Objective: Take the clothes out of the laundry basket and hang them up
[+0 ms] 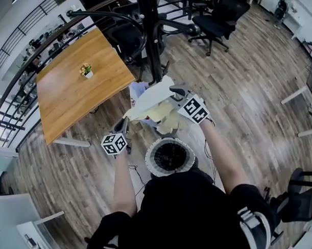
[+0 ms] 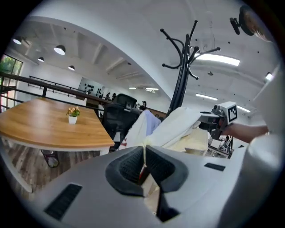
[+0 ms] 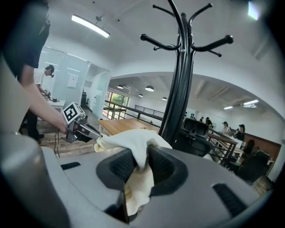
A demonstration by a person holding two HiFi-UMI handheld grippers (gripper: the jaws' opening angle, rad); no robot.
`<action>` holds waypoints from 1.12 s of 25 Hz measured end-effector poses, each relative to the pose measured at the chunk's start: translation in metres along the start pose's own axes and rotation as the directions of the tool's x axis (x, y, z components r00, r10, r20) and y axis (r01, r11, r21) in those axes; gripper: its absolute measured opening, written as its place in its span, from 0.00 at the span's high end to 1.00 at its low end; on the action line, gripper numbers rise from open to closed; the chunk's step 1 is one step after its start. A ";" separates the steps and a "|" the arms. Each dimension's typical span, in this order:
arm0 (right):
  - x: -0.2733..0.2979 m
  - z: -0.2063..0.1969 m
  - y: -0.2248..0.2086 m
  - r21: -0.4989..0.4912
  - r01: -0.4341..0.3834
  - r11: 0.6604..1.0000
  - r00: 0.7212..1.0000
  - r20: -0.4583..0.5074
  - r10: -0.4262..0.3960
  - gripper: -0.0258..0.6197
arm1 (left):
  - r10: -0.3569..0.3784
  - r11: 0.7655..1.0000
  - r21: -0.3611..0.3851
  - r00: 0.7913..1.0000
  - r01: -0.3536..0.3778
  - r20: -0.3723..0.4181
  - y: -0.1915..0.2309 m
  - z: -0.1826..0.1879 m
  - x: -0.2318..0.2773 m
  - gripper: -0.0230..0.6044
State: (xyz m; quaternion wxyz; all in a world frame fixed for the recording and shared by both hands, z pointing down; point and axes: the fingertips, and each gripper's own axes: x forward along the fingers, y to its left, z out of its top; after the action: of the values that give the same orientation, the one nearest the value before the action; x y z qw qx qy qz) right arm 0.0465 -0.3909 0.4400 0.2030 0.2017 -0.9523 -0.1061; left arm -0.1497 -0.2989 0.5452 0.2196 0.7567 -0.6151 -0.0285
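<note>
It was an open-plan office: black wheeled swivel chairs (image 1: 221, 14) stood just behind the tall black metal coat stand (image 1: 152, 45), and a square light-wood worktop (image 1: 68, 94) bearing a small potted plant (image 1: 86, 71) stood beside it on grey-brown plank flooring (image 1: 246, 82).

No words, brands or numbers can be read anywhere: the marker cube (image 1: 114, 144) on the left gripper (image 1: 126, 122) and the one on the right gripper (image 1: 174, 92) bear only black-and-white square patterns, and the sign (image 3: 72, 81) on the glass wall (image 3: 91, 84) at middle left of the right gripper view is too small to read.
</note>
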 end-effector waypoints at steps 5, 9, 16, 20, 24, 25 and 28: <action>-0.012 -0.027 0.007 0.055 -0.039 0.998 0.998 -0.046 0.042 0.72 | -0.059 0.998 -0.045 0.985 0.053 -0.164 -0.016 -0.071 0.023 0.91; -0.031 -0.043 0.007 0.101 -0.027 0.995 0.999 -0.032 0.031 0.71 | -0.096 0.995 -0.031 0.970 0.092 -0.221 -0.038 -0.100 0.040 0.91; -0.050 -0.058 0.006 0.182 -0.001 0.983 1.000 0.005 0.000 0.71 | -0.100 0.991 0.054 0.953 0.120 -0.284 -0.058 -0.120 0.056 0.91; -0.058 -0.071 0.006 0.231 0.008 0.973 1.000 0.000 -0.009 0.72 | -0.110 0.986 0.089 0.951 0.141 -0.290 -0.063 -0.122 0.061 0.91; -0.065 -0.091 0.007 0.242 0.026 0.970 0.999 -0.039 -0.017 0.72 | -0.116 0.983 0.104 0.950 0.151 -0.289 -0.066 -0.124 0.063 0.89; -0.067 -0.095 0.008 0.248 0.030 0.968 0.999 -0.044 -0.019 0.72 | -0.119 0.982 0.105 0.948 0.156 -0.294 -0.068 -0.125 0.063 0.81; -0.071 -0.103 0.011 0.267 0.043 0.963 0.998 -0.056 -0.029 0.72 | -0.134 0.976 0.122 0.937 0.181 -0.322 -0.073 -0.130 0.062 0.71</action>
State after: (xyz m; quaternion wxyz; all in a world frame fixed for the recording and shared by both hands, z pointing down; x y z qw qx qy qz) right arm 0.1461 -0.3632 0.5107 0.1963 0.2475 -0.9485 0.0254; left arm -0.0274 -0.3083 0.6495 0.2534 0.8129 -0.5104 0.1202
